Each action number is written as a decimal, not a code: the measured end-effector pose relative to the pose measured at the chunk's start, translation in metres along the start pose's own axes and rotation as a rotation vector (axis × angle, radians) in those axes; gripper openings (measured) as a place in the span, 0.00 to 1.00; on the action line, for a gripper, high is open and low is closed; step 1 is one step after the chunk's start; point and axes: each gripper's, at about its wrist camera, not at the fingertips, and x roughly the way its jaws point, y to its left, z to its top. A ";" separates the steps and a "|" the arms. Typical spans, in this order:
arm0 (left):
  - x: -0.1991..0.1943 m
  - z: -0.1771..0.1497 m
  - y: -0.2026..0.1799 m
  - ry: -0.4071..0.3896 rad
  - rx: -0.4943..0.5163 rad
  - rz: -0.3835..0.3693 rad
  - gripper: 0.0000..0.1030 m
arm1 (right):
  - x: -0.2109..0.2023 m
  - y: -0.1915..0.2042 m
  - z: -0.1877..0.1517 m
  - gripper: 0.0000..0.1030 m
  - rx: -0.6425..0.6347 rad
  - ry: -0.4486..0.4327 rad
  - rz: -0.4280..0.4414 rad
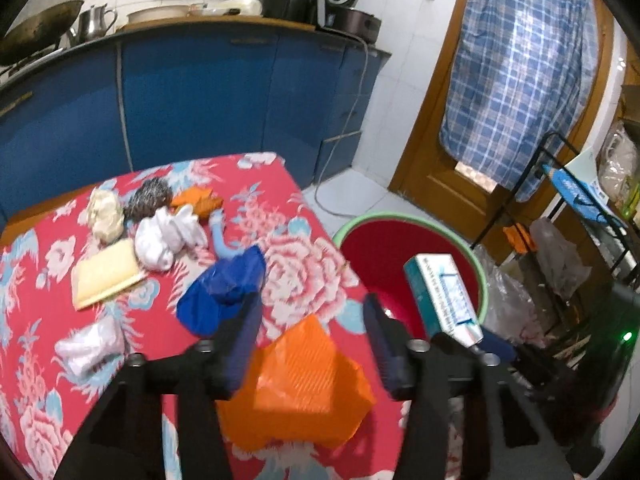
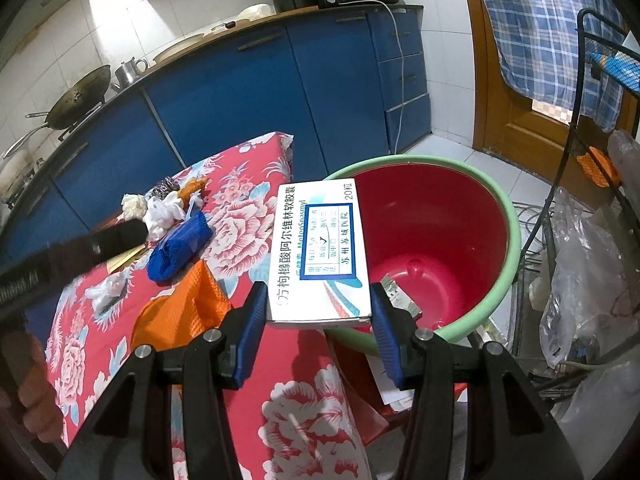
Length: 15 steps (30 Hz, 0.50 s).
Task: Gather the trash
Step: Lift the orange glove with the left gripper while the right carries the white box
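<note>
Floral tablecloth (image 2: 240, 216) beside red basin (image 2: 440, 216); right hand-held gripper (image 2: 318, 320) clamping medicine box (image 2: 320, 248) (left hand-held gripper (image 1: 312, 328) wide, empty)

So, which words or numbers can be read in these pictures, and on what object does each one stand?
"20粒": corner of the white medicine box held in the right gripper by the red basin.
"枸橼酸阿尔维林软胶囊": long side of the box.
"苏州苏城医院": blue-framed label.
Latin brand line and label table: too blurred.
Left wrist view: print unreadable.
</note>
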 end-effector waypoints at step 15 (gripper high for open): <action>0.032 -0.041 0.000 0.169 0.023 0.061 0.67 | -0.001 -0.001 -0.004 0.52 0.014 0.007 0.006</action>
